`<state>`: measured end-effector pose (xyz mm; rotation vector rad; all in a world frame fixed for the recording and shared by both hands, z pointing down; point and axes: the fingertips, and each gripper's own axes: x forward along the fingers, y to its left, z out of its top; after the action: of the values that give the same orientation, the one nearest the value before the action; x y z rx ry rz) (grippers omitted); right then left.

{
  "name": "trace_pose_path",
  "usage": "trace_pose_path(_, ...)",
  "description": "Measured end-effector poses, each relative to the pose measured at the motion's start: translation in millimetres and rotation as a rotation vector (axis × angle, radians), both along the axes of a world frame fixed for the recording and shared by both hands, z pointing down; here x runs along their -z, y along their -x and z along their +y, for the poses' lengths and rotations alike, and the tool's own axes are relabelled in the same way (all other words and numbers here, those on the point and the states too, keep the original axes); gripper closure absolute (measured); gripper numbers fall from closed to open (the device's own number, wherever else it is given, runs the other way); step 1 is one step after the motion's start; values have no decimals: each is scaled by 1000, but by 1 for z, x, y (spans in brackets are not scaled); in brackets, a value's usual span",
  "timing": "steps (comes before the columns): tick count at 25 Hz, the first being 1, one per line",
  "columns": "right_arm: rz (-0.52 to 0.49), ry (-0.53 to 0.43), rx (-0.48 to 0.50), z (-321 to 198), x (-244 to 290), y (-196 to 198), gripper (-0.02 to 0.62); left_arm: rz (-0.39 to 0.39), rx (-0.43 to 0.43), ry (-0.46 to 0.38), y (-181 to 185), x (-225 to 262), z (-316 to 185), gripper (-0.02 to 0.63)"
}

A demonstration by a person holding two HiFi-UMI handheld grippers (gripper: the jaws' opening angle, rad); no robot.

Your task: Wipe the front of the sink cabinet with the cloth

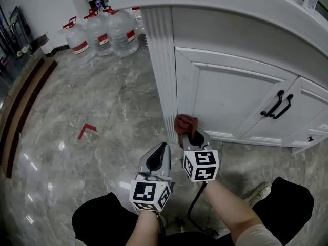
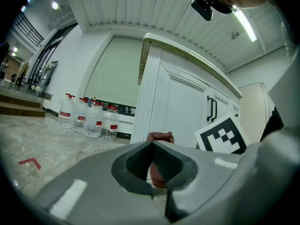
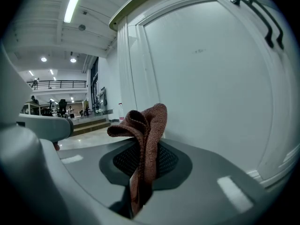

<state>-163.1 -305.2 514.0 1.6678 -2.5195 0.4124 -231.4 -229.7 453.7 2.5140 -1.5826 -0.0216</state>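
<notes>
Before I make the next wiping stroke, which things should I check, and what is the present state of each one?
1. Cloth held firmly in the right gripper: ok, the jaws are shut on it and its folded top sticks out.
2. Cloth pressed against the cabinet door: cannot tell; it is at the door's lower left corner, but contact is not clear.
3. Left gripper out of the way: ok, shut, empty, beside the right one and back from the door.
4. Door closed: ok.
5. Handles clear of the cloth: ok, they are up at the door's right edge.
</notes>
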Motion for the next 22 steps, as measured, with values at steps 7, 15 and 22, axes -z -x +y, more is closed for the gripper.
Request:
trace_pose_path(7,15,24,-24,-9,-9,-3,515,-5,0,9,6,-4,-2,606)
trace_pose_path(15,18,52,-100,-3,-20,-51,515,-6,-28,-7,-17,-4,-3,606)
trace_pose_path(22,42,59,-158,5,-24,-112,514,-4,-84,-3,-58,-8,-6,606)
